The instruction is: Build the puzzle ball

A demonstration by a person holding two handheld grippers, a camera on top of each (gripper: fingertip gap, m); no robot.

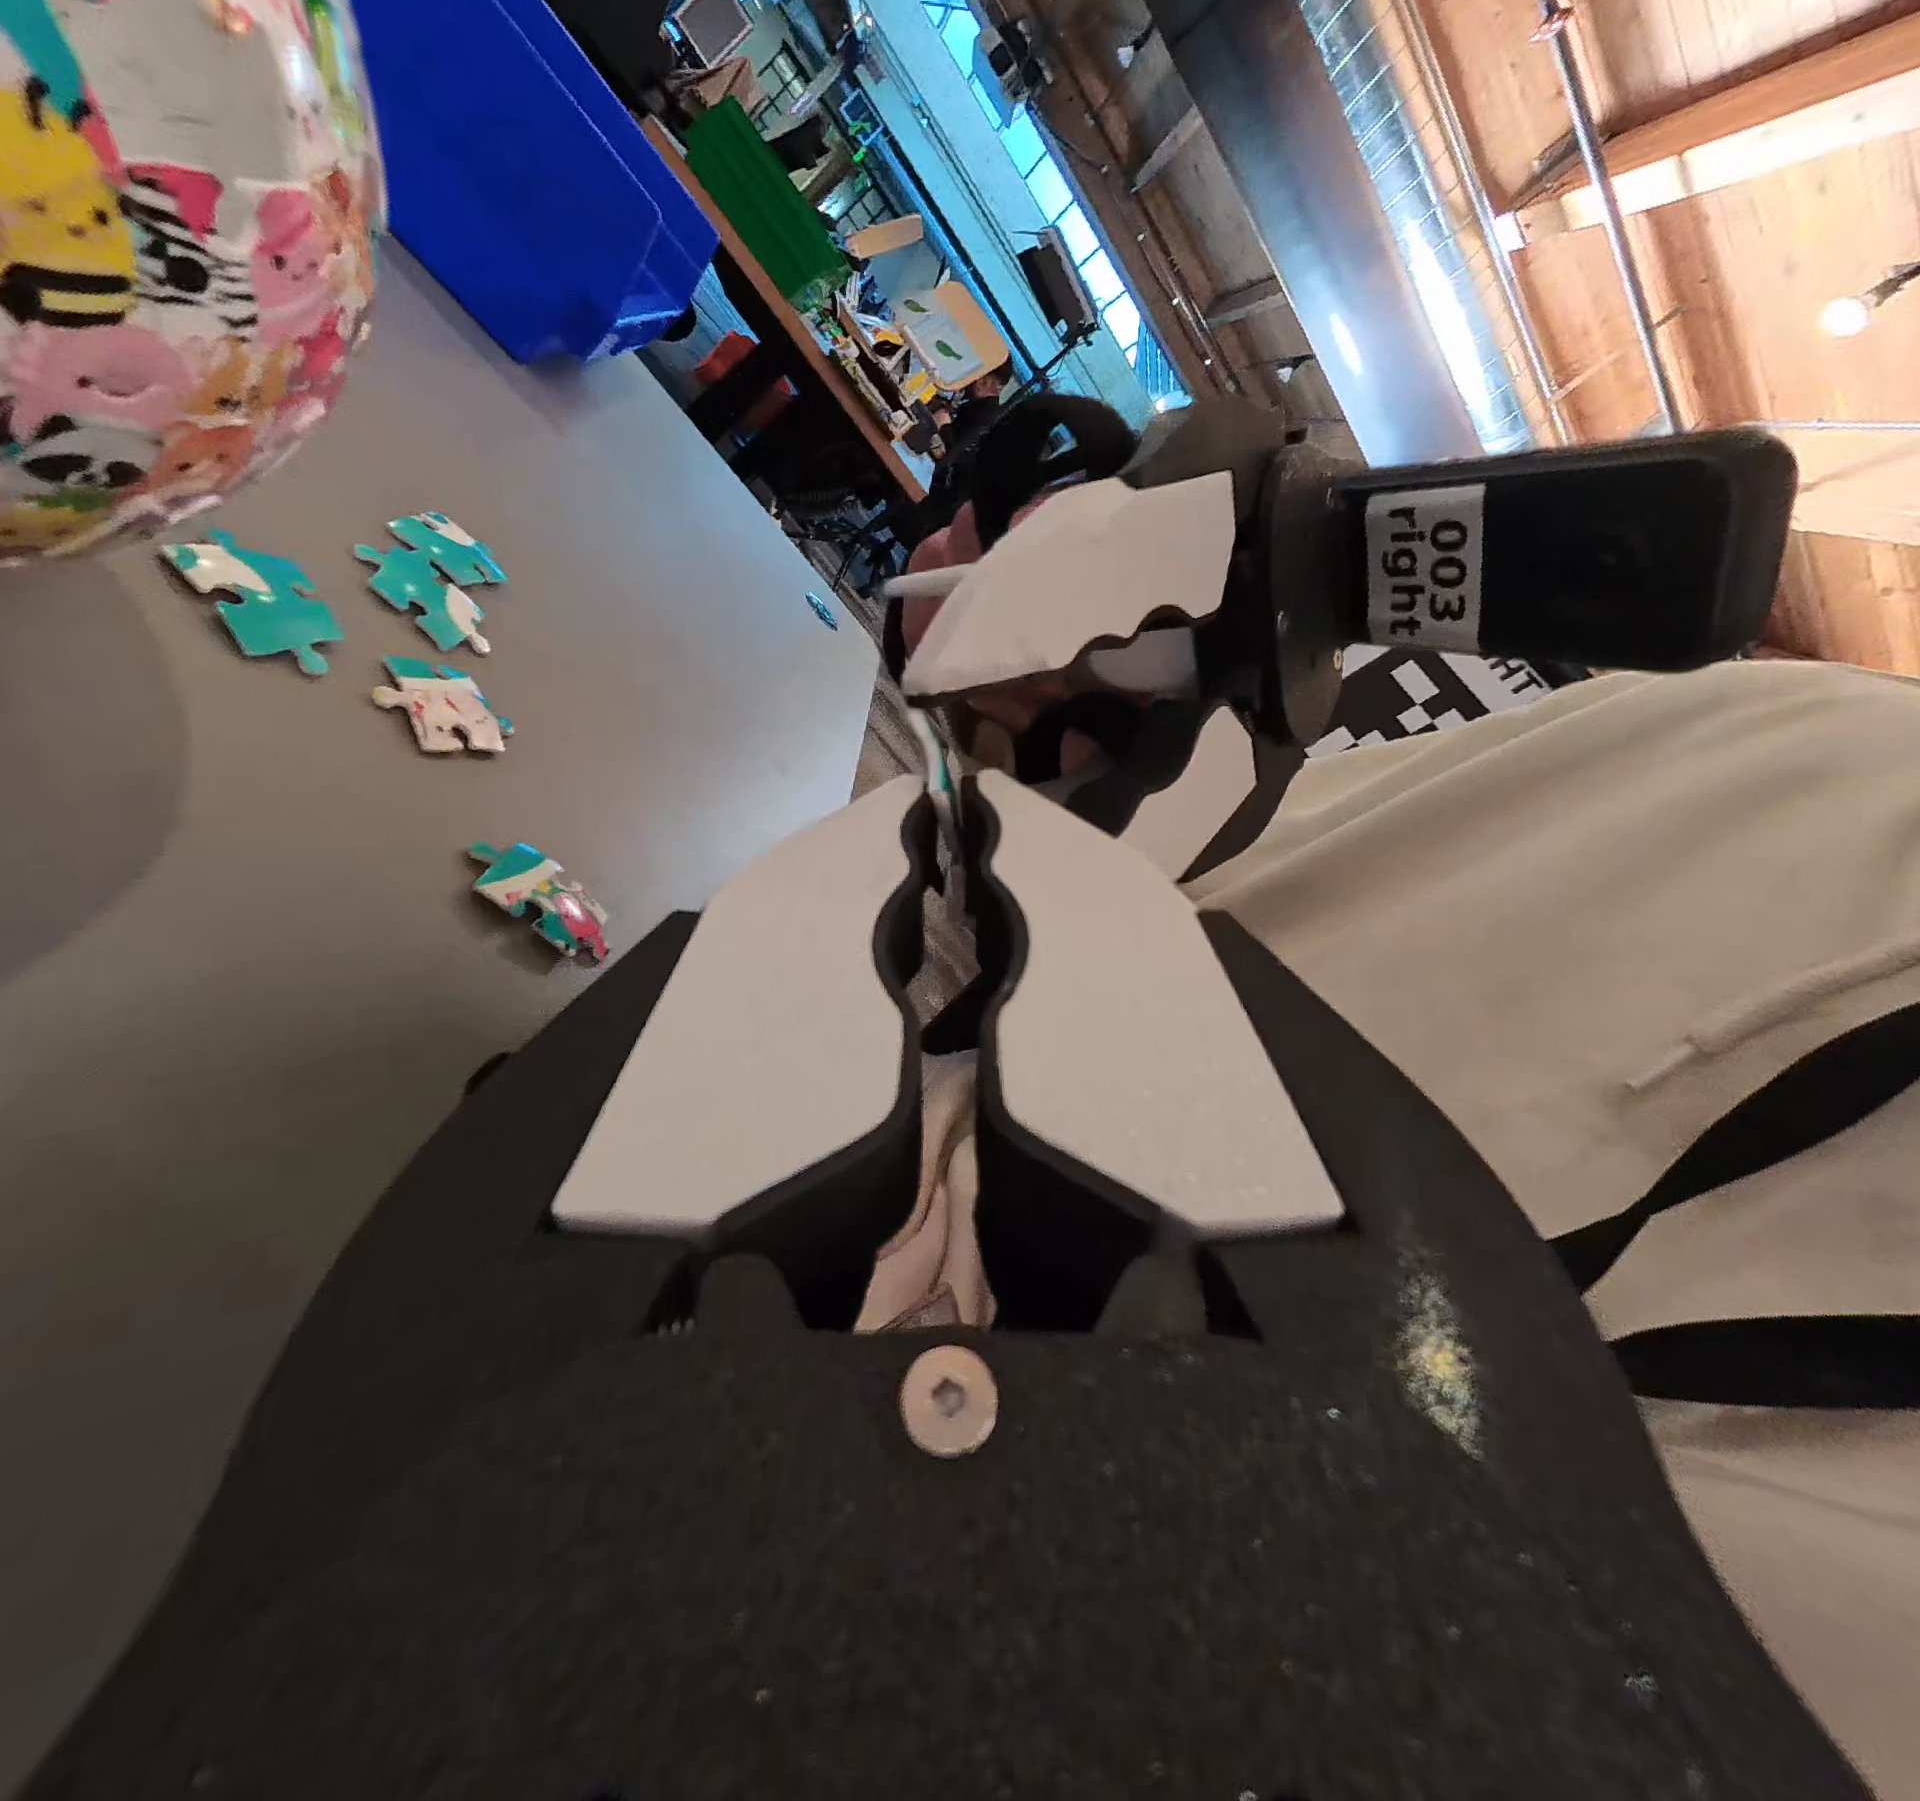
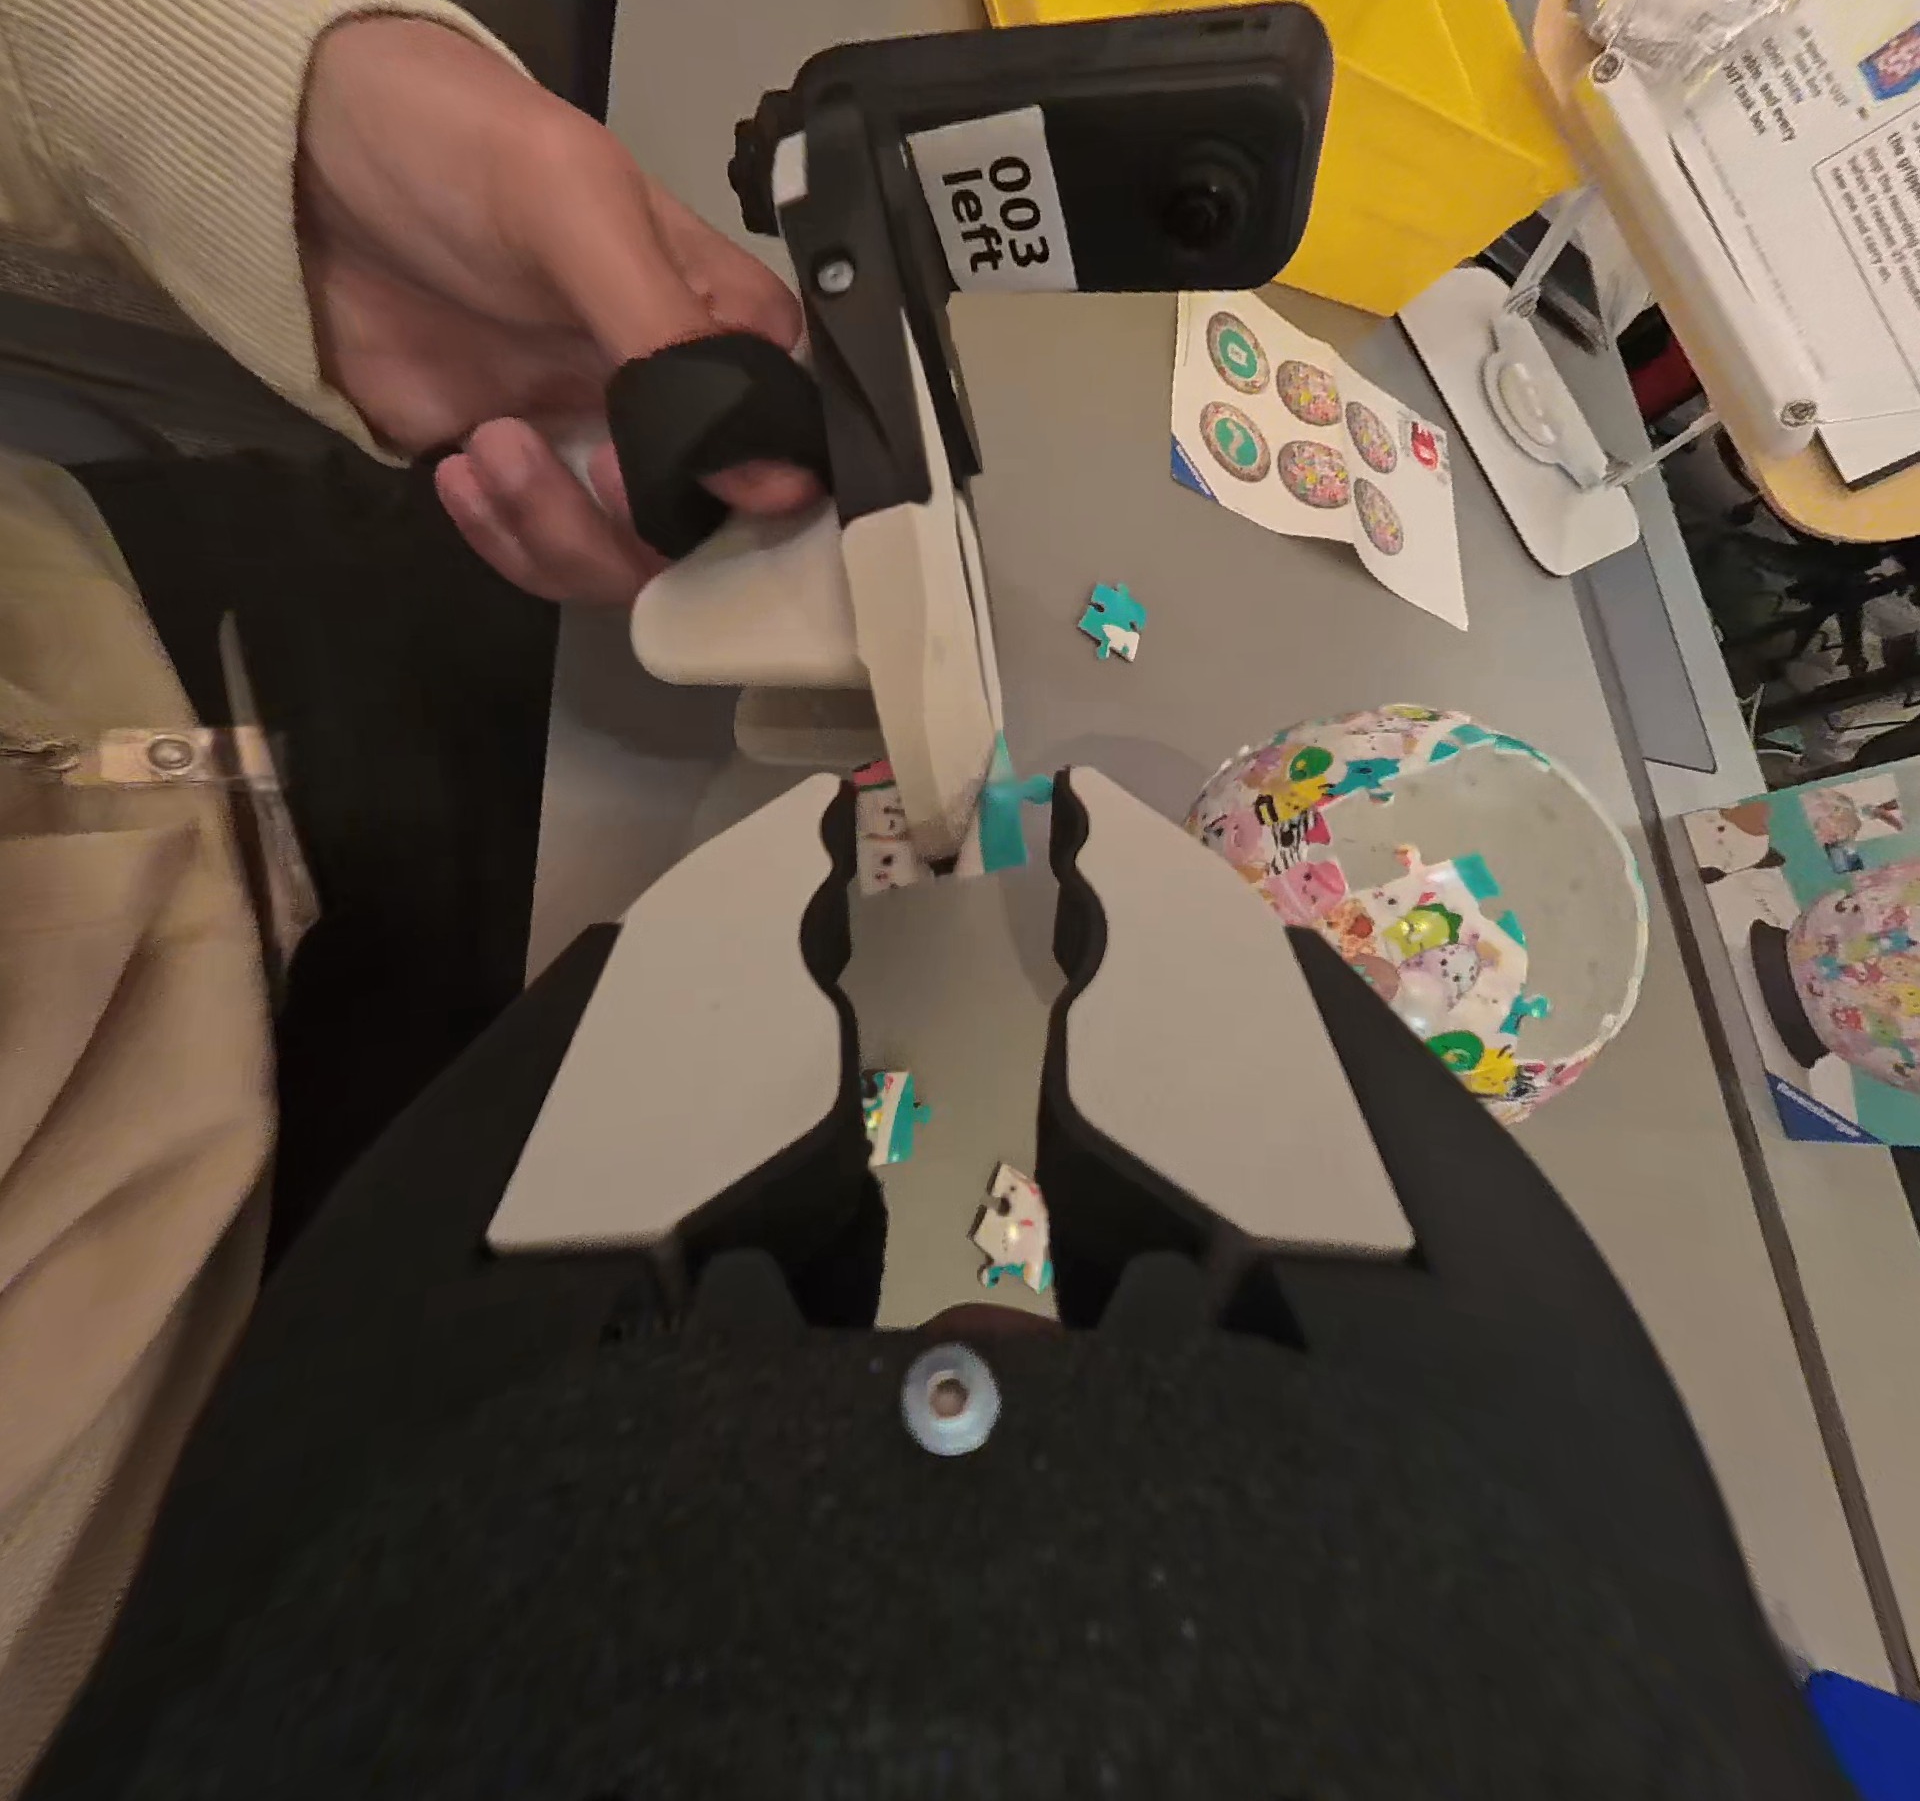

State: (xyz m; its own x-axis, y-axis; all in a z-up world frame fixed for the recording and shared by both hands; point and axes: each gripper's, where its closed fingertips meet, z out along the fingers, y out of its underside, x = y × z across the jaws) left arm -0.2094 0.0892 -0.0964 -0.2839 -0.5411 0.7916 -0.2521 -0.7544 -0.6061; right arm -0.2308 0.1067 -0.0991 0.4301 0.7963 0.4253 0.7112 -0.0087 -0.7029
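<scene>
While the ball point(image 2: 1423, 910) at right centre of the right wrist view is only a part-built shell with a wide gap, five loose pieces point(image 1: 431, 577) lie on the tabletop point(image 2: 1226, 671). Left fingers point(image 1: 951, 795) pinch a teal piece point(image 2: 1003, 795); right fingers point(image 2: 951, 806) stand apart around it. By my reckoning, much remains.

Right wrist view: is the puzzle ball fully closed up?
No. The puzzle ball has a large open gap in its shell, showing its grey inside.
</scene>
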